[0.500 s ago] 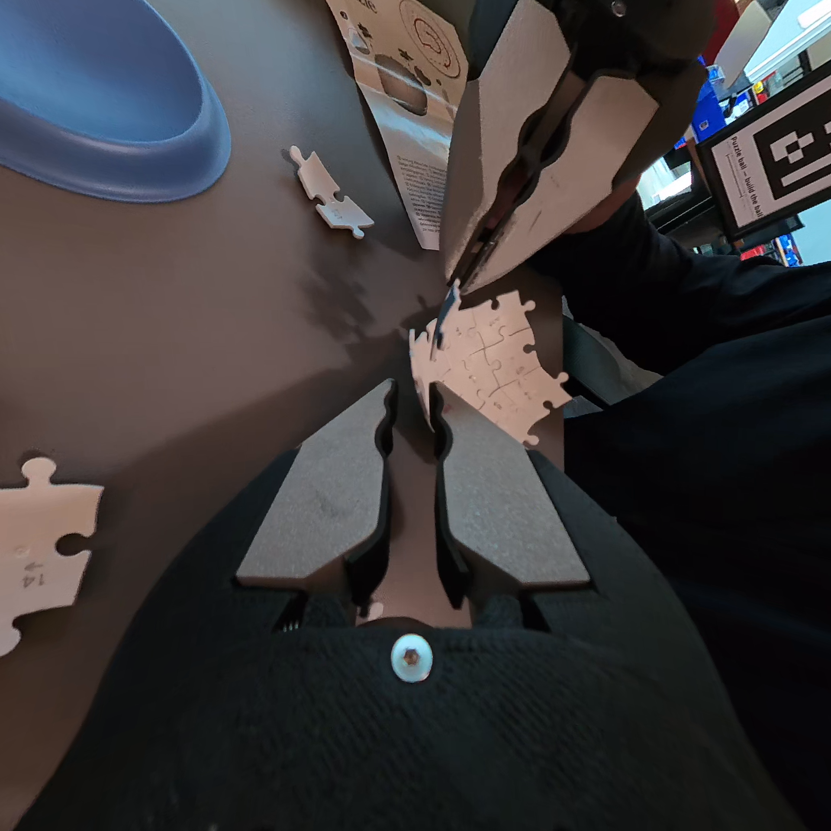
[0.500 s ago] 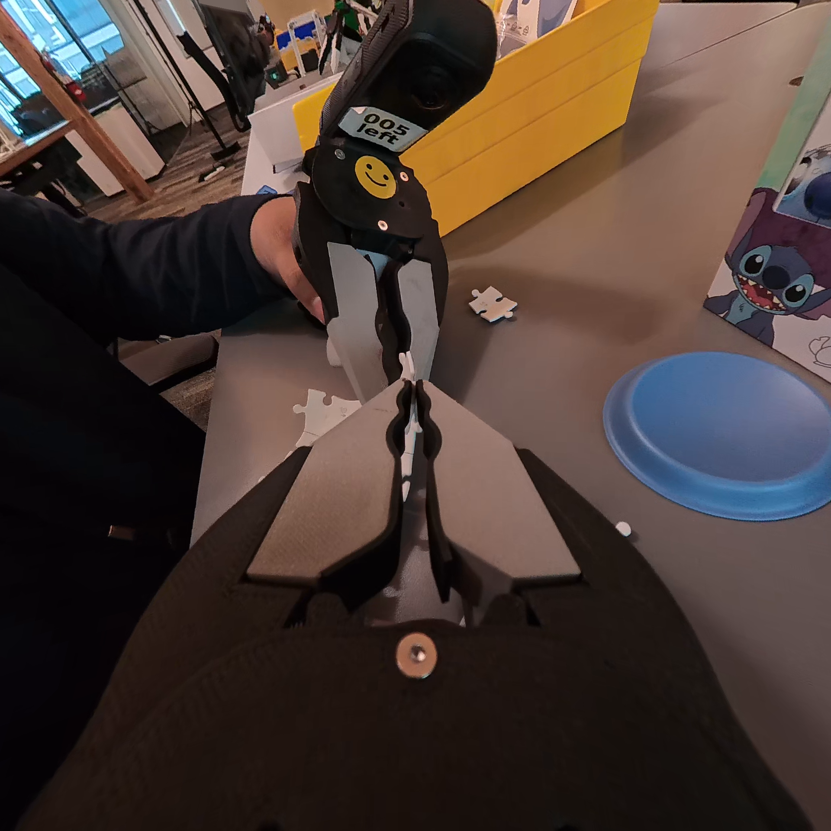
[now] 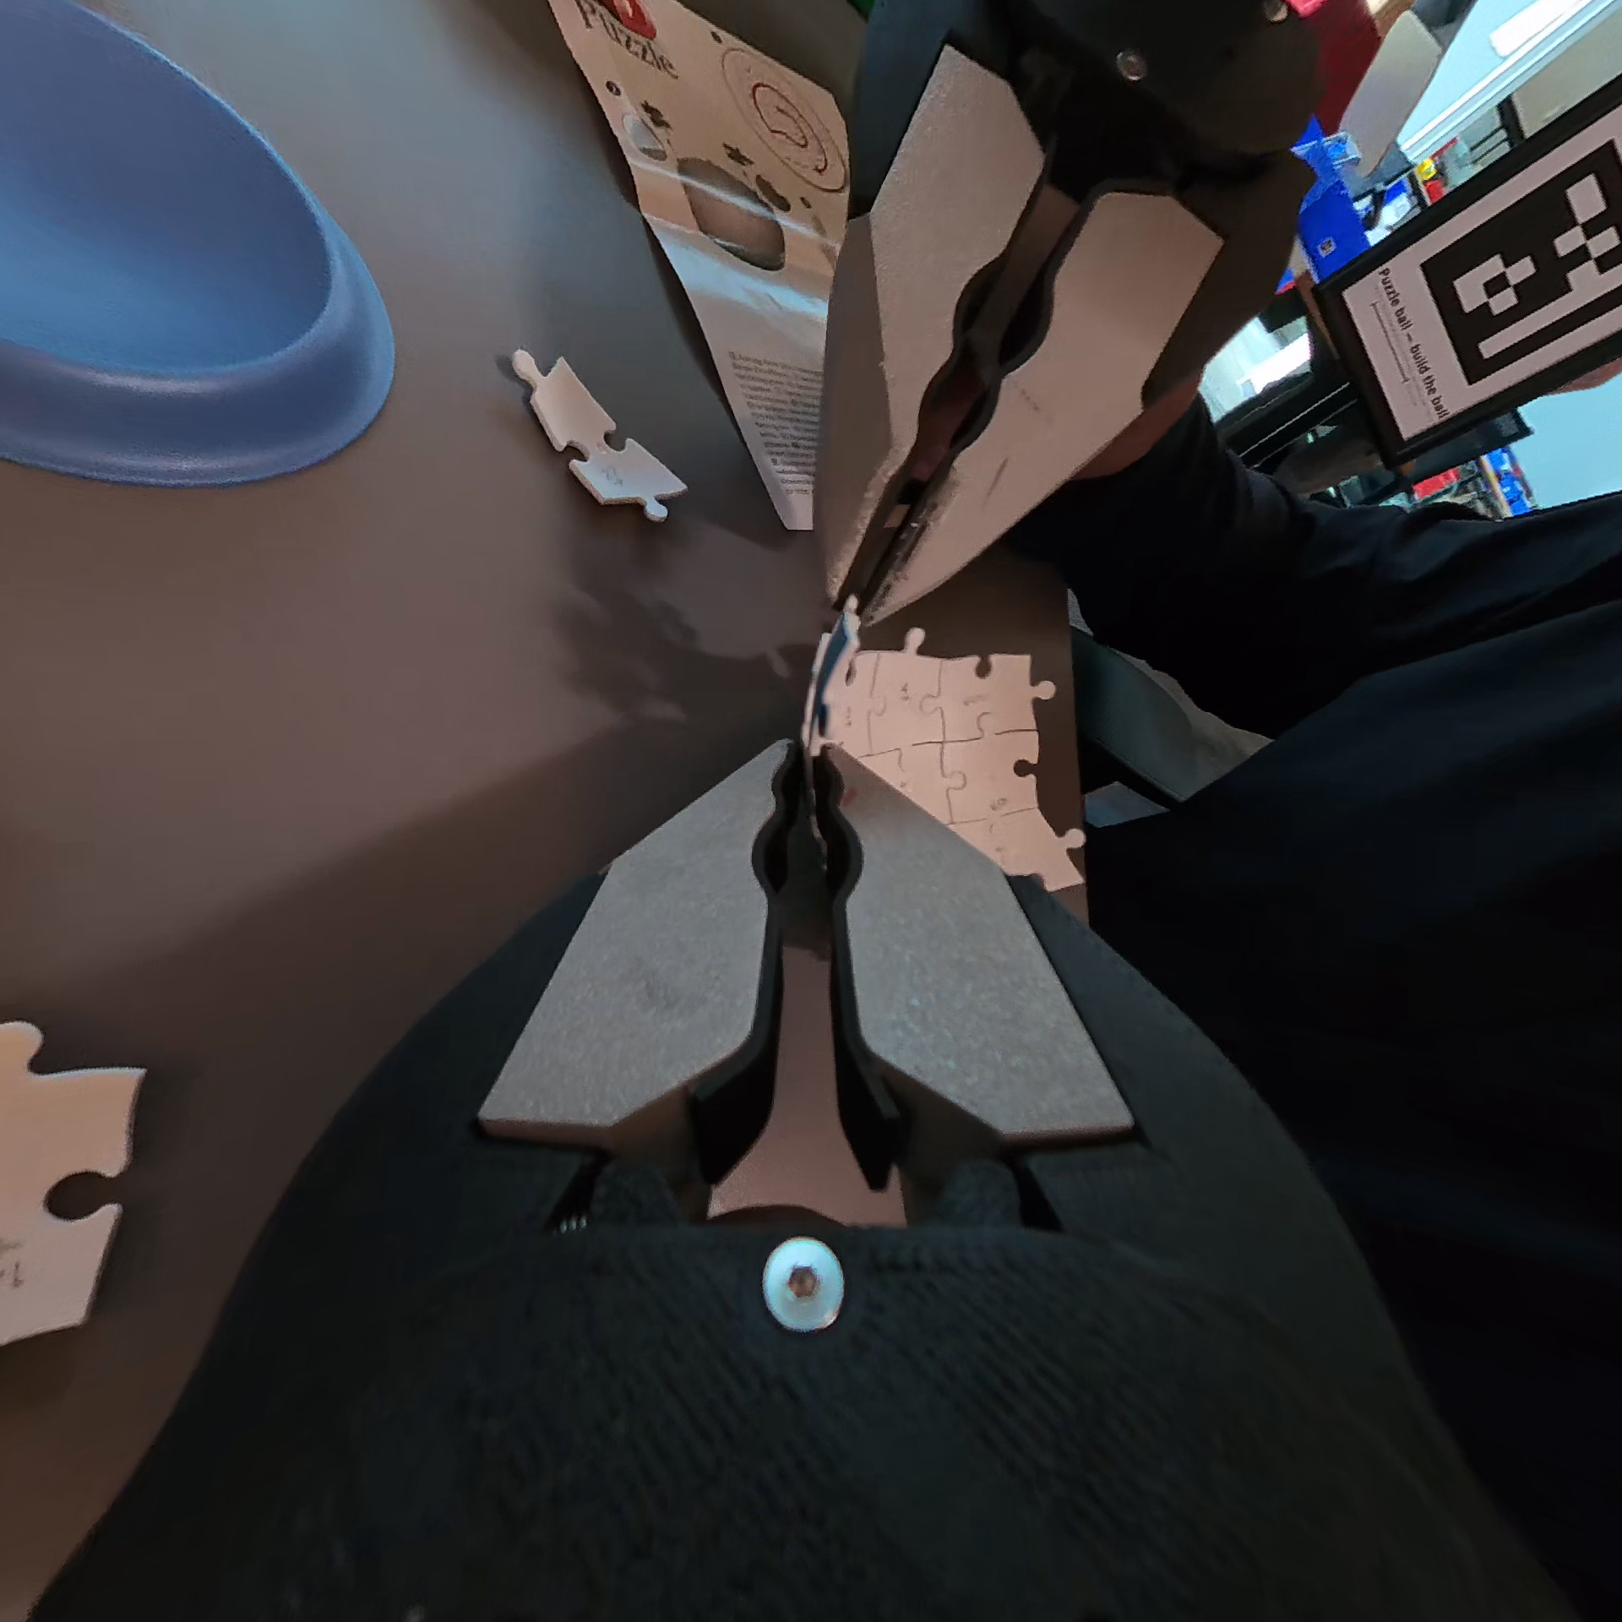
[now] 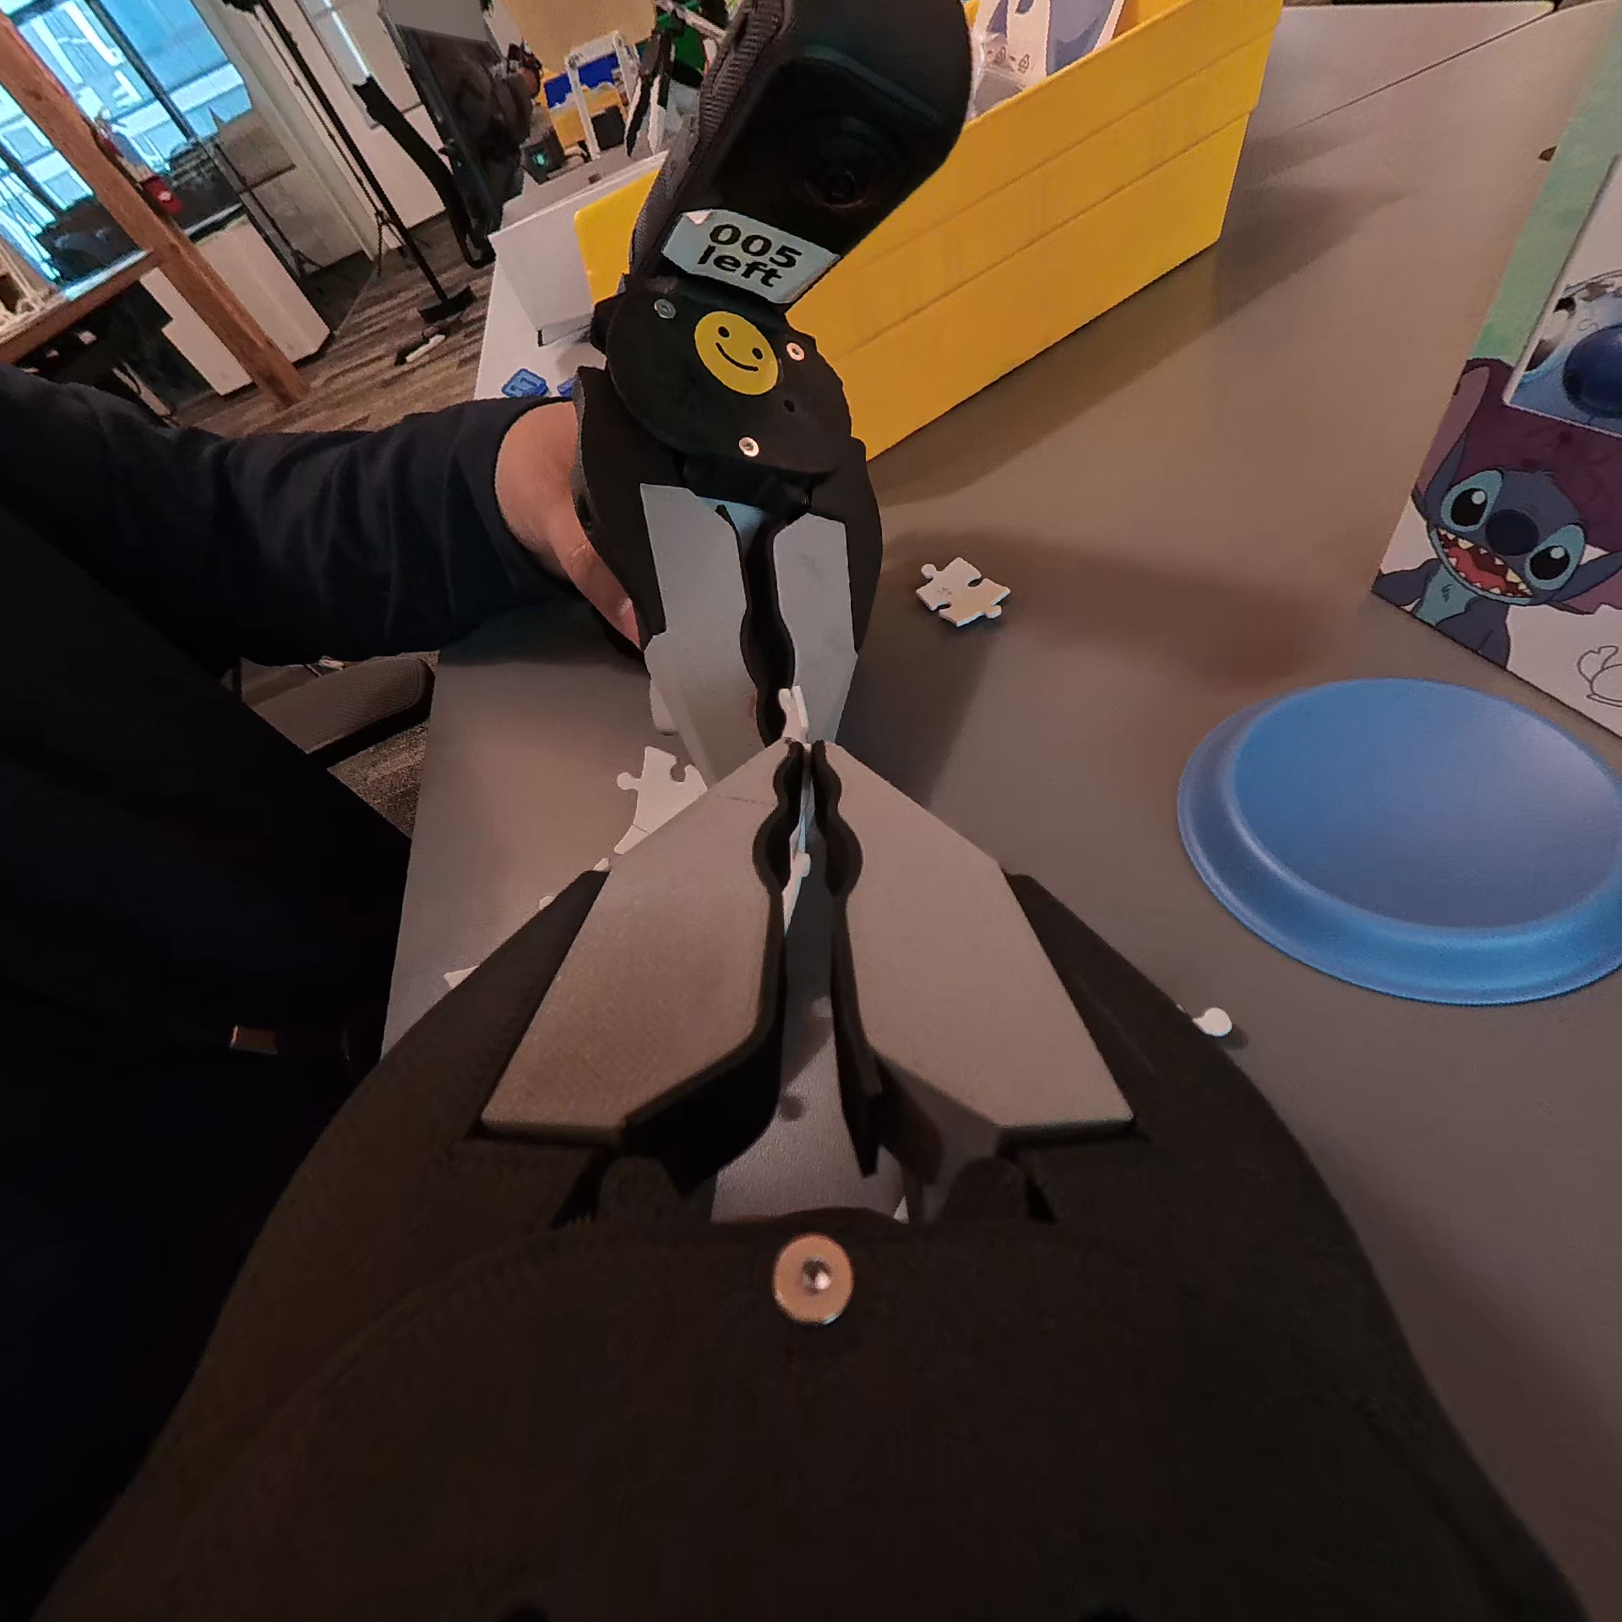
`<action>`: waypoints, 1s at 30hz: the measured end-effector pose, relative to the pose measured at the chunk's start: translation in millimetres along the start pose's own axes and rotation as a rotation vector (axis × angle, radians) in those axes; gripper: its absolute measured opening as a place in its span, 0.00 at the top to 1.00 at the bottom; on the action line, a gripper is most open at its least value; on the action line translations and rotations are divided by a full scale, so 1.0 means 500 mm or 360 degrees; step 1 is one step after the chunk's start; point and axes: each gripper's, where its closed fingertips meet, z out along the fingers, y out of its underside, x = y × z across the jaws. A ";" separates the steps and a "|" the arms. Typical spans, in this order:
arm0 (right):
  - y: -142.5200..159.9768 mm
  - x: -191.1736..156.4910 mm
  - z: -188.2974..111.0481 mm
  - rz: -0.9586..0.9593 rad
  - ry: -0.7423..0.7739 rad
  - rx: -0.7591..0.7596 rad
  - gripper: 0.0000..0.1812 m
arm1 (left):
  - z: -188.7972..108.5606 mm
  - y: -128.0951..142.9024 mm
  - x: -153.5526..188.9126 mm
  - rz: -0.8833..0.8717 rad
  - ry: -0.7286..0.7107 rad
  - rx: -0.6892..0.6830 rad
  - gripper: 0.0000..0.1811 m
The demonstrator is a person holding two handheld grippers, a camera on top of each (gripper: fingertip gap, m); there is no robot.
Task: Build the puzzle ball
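Left wrist view, from left to right: one loose puzzle piece [image 3: 53, 1176] cut by the left edge of the picture; blue dish [image 3: 175, 263] upside down toward the far left of the worktop [image 3: 395, 746]; a joined pair of pieces [image 3: 597, 439] just beside its rim; printed leaflet [image 3: 746, 219] flat on the surface. At centre, left gripper [image 3: 807, 755] with jaws nearly closed – pinching the edge of the assembled puzzle section [image 3: 957, 746], a curved sheet of several white pieces held at the near edge of the worktop. Above it, right gripper [image 3: 856, 606] pointing down, fingers pressed together on a single piece [image 3: 829, 676] that stands on edge against the section's rim. Framed marker card [image 3: 1492, 290] at far right.

Right wrist view: dark sleeve [image 4: 263, 527] at left, both grippers tip to tip at centre – right one clamped on the thin piece, seen only edge-on. Behind, yellow bin [image 4: 1053, 219]; at right, picture box [image 4: 1536, 527] standing near the dish.
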 end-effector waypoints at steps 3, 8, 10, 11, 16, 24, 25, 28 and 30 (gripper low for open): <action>-0.002 0.002 -0.004 0.0004 0.0010 0.0010 1.00 | -0.001 0.004 -0.002 -0.0038 0.0001 -0.0004 1.00; -0.006 0.006 -0.009 0.0027 0.0016 0.0036 1.00 | -0.011 0.013 -0.010 -0.0094 -0.0041 0.0009 0.98; -0.007 0.005 -0.009 0.0027 0.0012 0.0036 1.00 | -0.011 0.012 -0.009 -0.0097 -0.0032 0.0015 0.98; -0.006 0.004 -0.009 0.0024 0.0012 0.0033 1.00 | -0.010 0.011 -0.010 -0.0099 -0.0034 0.0012 0.97; -0.007 0.003 -0.010 0.0016 0.0013 0.0037 1.00 | -0.001 0.009 -0.008 -0.0095 -0.0017 -0.0017 0.99; -0.005 0.000 -0.008 0.0018 0.0001 0.0028 1.00 | -0.002 0.009 -0.006 -0.0095 -0.0025 0.0004 1.00; -0.004 -0.001 -0.006 0.0022 -0.0002 0.0024 1.00 | -0.003 0.007 -0.006 -0.0095 -0.0027 0.0017 1.00; 0.001 0.000 0.000 0.0029 -0.0002 0.0001 1.00 | -0.004 0.000 0.000 -0.0071 -0.0012 0.0052 1.00; 0.000 0.000 0.002 0.0028 -0.0004 0.0003 1.00 | -0.002 0.003 0.002 -0.0070 0.0009 0.0040 1.00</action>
